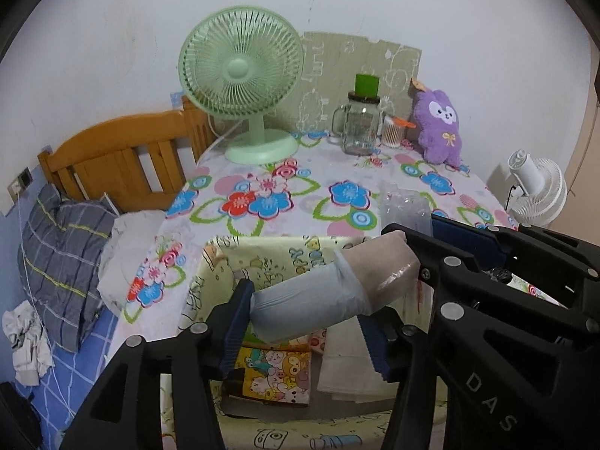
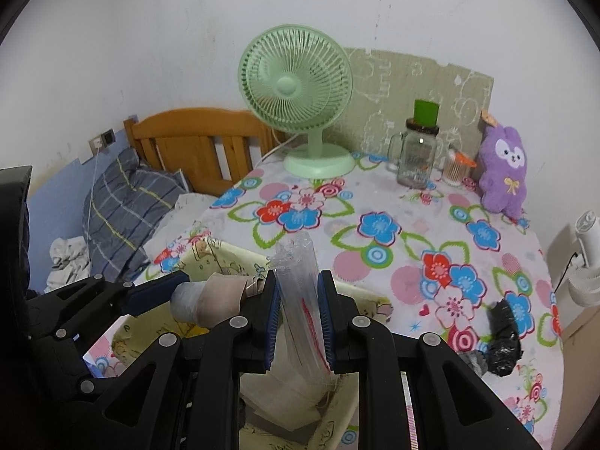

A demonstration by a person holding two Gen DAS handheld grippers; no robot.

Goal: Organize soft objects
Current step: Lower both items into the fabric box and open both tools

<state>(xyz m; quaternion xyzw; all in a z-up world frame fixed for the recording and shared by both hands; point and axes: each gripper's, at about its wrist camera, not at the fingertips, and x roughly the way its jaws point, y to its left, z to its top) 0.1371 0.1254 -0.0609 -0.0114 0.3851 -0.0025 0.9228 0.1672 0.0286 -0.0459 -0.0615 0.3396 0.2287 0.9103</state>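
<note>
A roll of pale blue and beige soft material (image 1: 322, 296) lies across my left gripper (image 1: 305, 318). Its left end is against the left pad and its body rests over the tip of the right pad; the jaws stand apart and do not squeeze it. Below is a cream fabric basket (image 1: 262, 258) with cartoon prints, holding a colourful cartoon pack (image 1: 277, 375) and folded white sheets (image 1: 348, 367). My right gripper (image 2: 298, 307) is shut on an upright bundle of clear plastic bags (image 2: 300, 285) over the basket's right side (image 2: 225, 251). The roll (image 2: 210, 300) touches the right gripper's left finger.
On the flowered tablecloth (image 2: 375, 262) stand a green fan (image 2: 296, 86), a glass jar with a green lid (image 2: 416, 153), a cotton swab tub (image 2: 455, 168) and a purple plush (image 2: 504, 172). A crumpled black bag (image 2: 502, 341) lies right. A bed with a pillow (image 1: 63, 255) is at left.
</note>
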